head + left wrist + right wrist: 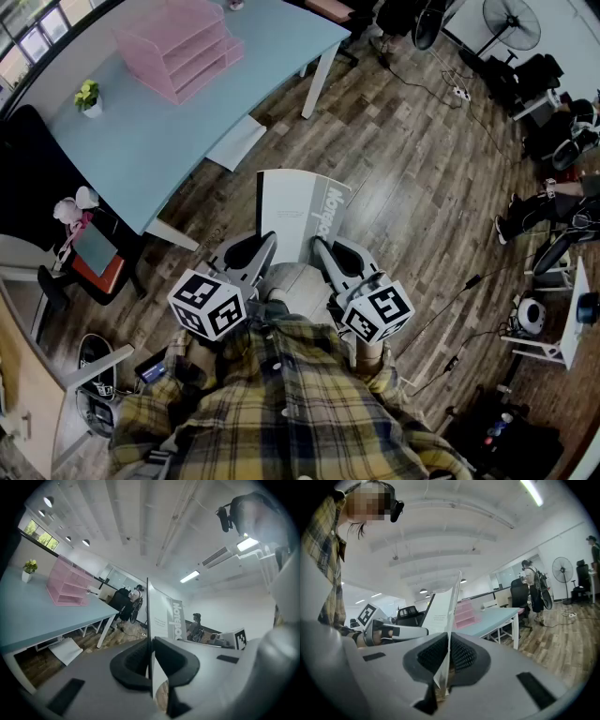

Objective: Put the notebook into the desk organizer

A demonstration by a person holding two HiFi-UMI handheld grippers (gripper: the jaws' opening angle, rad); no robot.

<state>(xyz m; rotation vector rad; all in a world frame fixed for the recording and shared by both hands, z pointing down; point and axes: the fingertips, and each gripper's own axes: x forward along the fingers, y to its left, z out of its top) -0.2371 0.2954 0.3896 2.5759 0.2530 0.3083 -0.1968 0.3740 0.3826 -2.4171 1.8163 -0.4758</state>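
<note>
A grey-white notebook with a black spine is held out in front of the person's body, above the wooden floor. My left gripper is shut on its near left edge, and my right gripper is shut on its near right edge. In the left gripper view the notebook stands upright, pinched between the pads of the left gripper. The right gripper view shows the notebook clamped in the right gripper. The pink desk organizer stands on the far part of the light blue table, well ahead and to the left.
A small potted plant sits at the table's left end. A white panel lies on the floor under the table. A black chair stands at the left. Cables, a fan and seated people are at the right.
</note>
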